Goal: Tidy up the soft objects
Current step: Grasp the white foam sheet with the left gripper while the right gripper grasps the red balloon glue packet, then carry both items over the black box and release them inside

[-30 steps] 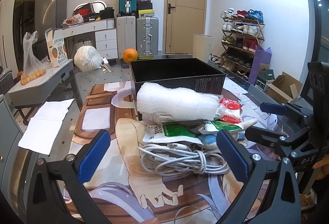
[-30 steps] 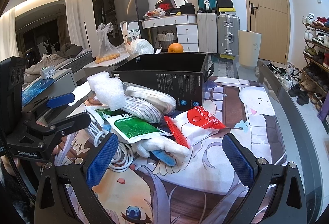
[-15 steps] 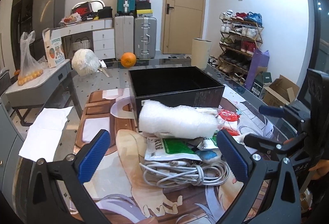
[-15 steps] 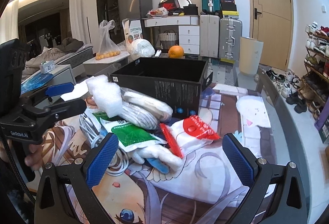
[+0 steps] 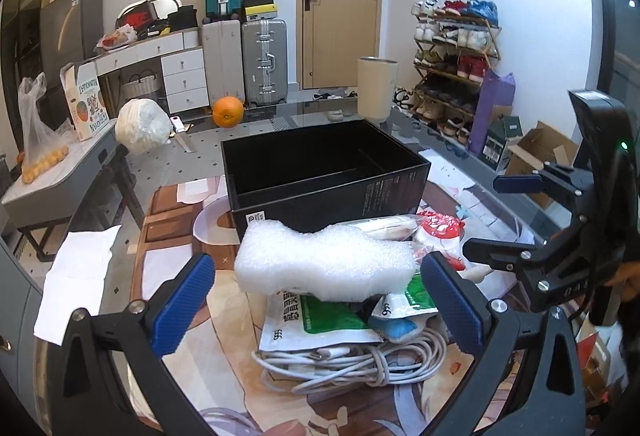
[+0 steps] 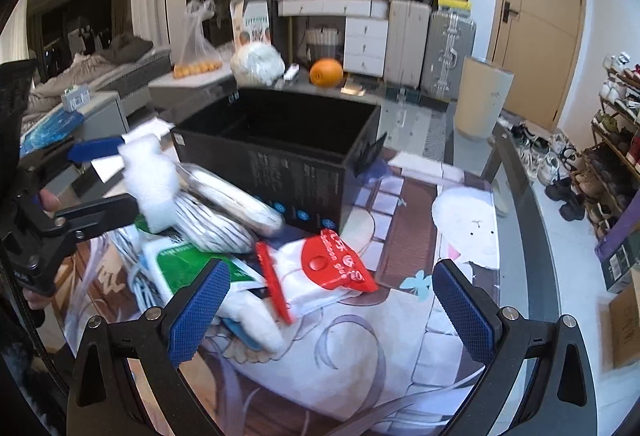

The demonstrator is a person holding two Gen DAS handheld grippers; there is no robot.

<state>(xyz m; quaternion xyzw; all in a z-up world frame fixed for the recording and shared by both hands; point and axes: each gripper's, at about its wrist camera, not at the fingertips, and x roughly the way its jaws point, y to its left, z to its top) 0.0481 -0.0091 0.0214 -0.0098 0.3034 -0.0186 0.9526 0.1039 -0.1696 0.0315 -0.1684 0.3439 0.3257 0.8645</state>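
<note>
Holding both claws wide open, you have nothing gripped in either one. Your left claw [image 5: 318, 306] hovers over the near end of the pile, its blue pads [image 5: 182, 302] standing either side of the white foam roll [image 5: 324, 262] without touching it. Your right claw [image 6: 332, 310] hangs over the other side of the pile, pads well apart, above the red-topped packet [image 6: 338, 270].

Pile contents, all on the counter [image 5: 168, 220] just in front of the black box [image 5: 320, 172]:
- foam roll on top, lying across the heap
- green-and-white pouch [image 5: 320, 320] under the foam
- coiled white cable [image 5: 352, 360] at the near edge, partly under the pouch
- bagged white cord bundles [image 6: 224, 212] leaning against the box wall
- red-topped packet on the right side, touching the pouch

Black box sits open and upright, with a divider visible inside; its interior looks dark and you cannot tell more. An orange [image 5: 228, 111] rests on the counter beyond the box, well apart from the pile.
</note>
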